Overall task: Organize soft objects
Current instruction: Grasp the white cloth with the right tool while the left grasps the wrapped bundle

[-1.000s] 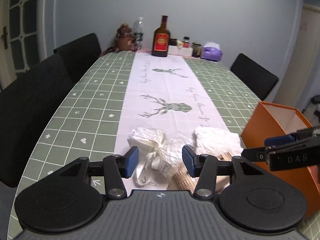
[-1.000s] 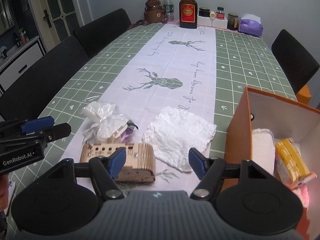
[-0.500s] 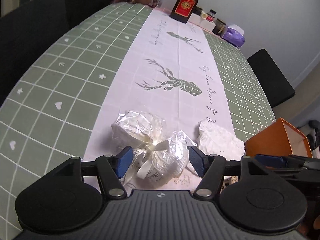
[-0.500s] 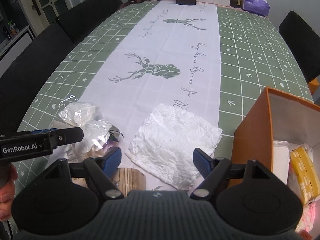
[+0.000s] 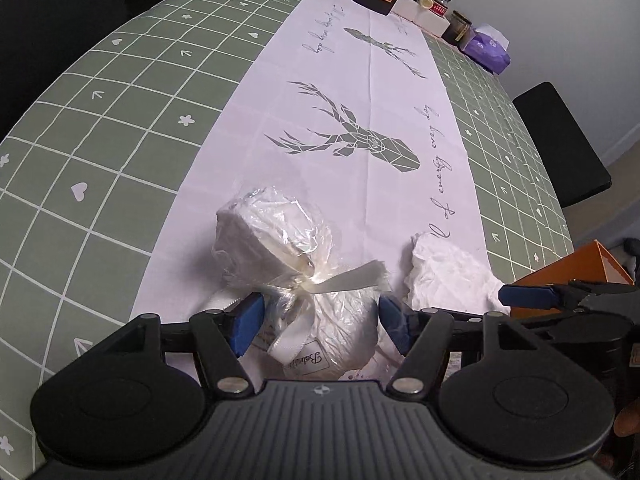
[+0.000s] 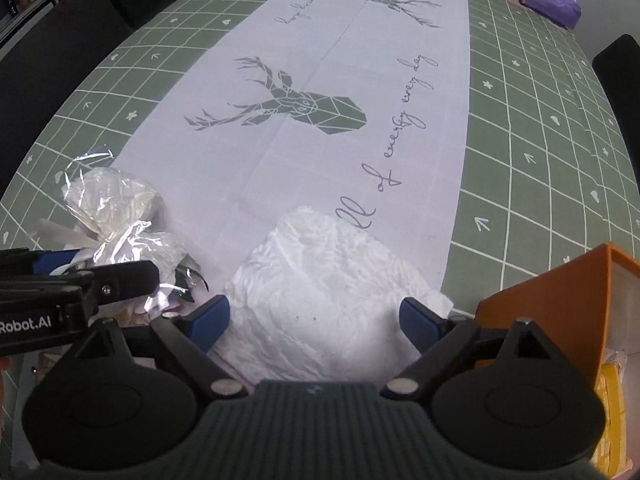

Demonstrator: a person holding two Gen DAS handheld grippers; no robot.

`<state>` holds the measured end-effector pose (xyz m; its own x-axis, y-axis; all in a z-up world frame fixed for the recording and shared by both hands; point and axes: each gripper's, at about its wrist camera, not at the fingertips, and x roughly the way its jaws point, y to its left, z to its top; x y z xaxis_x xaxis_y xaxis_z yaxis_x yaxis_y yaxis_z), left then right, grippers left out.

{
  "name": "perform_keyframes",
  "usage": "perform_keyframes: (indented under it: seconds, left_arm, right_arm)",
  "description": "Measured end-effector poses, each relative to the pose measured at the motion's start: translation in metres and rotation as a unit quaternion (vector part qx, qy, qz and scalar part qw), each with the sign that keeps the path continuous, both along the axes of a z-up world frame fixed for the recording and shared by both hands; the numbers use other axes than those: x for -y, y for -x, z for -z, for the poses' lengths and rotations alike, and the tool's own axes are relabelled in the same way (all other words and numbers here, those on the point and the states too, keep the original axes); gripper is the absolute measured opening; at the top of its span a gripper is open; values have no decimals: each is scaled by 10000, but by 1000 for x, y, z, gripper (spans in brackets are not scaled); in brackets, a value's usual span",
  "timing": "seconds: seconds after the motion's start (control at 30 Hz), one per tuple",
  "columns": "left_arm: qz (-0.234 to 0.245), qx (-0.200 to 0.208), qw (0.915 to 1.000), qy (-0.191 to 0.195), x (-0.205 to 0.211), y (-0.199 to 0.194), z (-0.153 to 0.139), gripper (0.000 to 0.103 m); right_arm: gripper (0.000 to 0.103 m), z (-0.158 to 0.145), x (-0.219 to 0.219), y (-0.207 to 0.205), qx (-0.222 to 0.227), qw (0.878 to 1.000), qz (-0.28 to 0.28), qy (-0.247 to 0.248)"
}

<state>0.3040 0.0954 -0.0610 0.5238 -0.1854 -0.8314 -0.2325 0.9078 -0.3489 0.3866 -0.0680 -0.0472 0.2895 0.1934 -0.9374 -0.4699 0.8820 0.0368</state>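
L gripper [image 5: 318, 322] "Robot.AI", agape round tagged ("Bab…"?) bundle [image 5: 296, 276]; R gripper [image 6: 314, 318] widening over tissue [image 6: 332, 276].

Green white-gridded tablecloth [image 5: 132, 128] — white runner [image 5: 360, 92] (grey stag prints) — orange box [image 6: 560, 304], blue-padded tool [image 6: 314, 320].

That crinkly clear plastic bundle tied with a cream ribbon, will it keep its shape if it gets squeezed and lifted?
Probably not. The crinkly clear cellophane bundle tied with a cream ribbon looks soft and wrinkled, so it would likely squash between the left hand-held gripper. Its glossy film may be a little slippery. It seems light for its size, and its pinched waist might let the ends sag.
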Motion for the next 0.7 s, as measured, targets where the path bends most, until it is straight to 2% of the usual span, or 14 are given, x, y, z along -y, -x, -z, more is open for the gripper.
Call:
perform_keyframes:
  seconds: [0.1,0.2,0.3,0.4,0.5,0.57,0.67,0.7]
  left_arm:
    - [74,33,9999,-77,2,-2,1,76]
    - [237,77,9996,-91,6,-3,1,62]
    - [293,128,9993,-196,9,-3,0,58]
    - [268,175,9993,-174,8,-2,2,54]
    - [283,285,9990,-202,9,0,1,52]
    - [284,350,9987,-233,9,2,0,51]
    - [305,467,9980,-289,10,4,-4,48]
    - [318,506,9976,-341,11,5,-6,48]
  right_arm:
    - [93,7,-1,-4,-68,9999,-51,65]
    - [93,13,-2,-8,-165,9998,-12,93]
    - [90,17,-2,-11,-200,9997,4,101]
    - [79,15,-4,-9,-115,9998,-56,160]
    - [64,12,-4,-5,-6,9997,-149,179]
    - [45,10,-5,-3,48,9997,-168,166]
    - [28,8,-4,-3,117,9997,-127,189]
    - [26,8,-3,-2,132,9997,-119,184]
